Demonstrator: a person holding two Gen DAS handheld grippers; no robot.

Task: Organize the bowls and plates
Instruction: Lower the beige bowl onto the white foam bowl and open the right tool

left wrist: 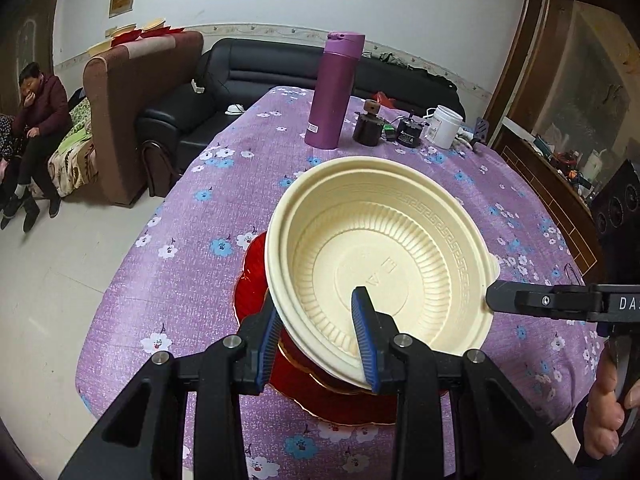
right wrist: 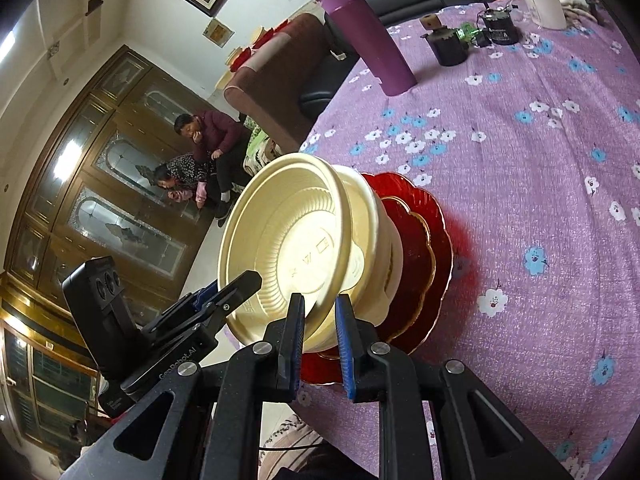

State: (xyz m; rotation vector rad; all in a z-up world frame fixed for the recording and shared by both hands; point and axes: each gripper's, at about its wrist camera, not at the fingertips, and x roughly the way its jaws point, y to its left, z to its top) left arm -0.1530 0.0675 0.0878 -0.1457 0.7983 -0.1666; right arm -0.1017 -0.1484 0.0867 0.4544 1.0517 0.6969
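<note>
While the cream bowl (left wrist: 380, 256) is held over the stack, it is gripped at two sides of its rim: the left gripper (left wrist: 320, 344) has its jaws clamped on the near edge, one pad inside and one outside the wall, and the right gripper (right wrist: 320, 344) has its jaws pressed together on the rim at the other side. In the right wrist view a second cream bowl (right wrist: 380, 240) is seen nested beneath it, resting on two red plates (right wrist: 424, 248) stacked on the counter (left wrist: 248, 184). The stacking is judged nearly complete here; the held bowl sits tilted and is not yet seated and let go. Further off stand a purple flask (left wrist: 334, 92), a white jar (left wrist: 442, 126) and small dark items. More bowls and plates (left wrist: 132, 32) are seen on the brown armchair's back, so some work may be left.
</note>
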